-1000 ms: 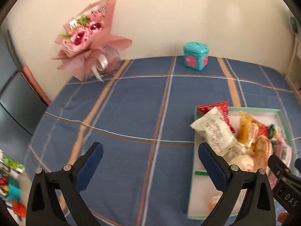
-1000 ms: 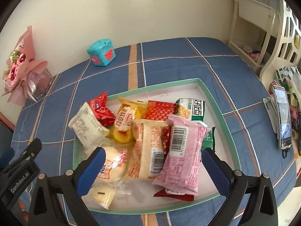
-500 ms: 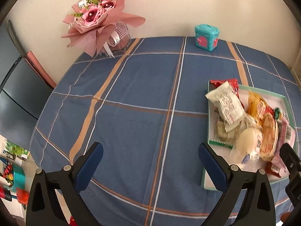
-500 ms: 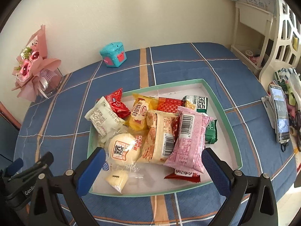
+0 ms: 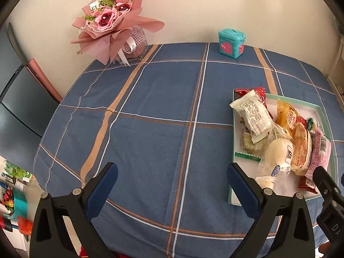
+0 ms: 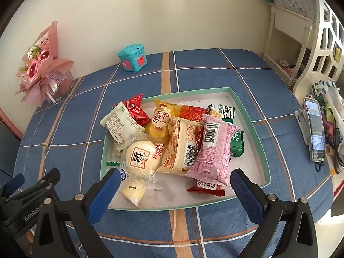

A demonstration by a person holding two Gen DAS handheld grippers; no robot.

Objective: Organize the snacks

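Snacks [image 6: 172,137]: roughly ten packets piled in one tray [image 6: 255,129] | left tongs [image 5: 172,185] apart, empty | right tongs [image 6: 174,191] apart, empty

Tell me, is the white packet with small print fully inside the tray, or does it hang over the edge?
It hangs over. The white packet lies across the tray's left rim, one end above the tablecloth.

Snack packets [image 6: 182,137] heaped in tray [image 6: 258,142] on table [image 5: 150,129]; bouquet [image 5: 111,28], small box [image 5: 231,44] behind, against wall.

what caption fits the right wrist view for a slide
Open right gripper poised over a green-rimmed tray heaped with packaged snacks on a blue plaid tablecloth.
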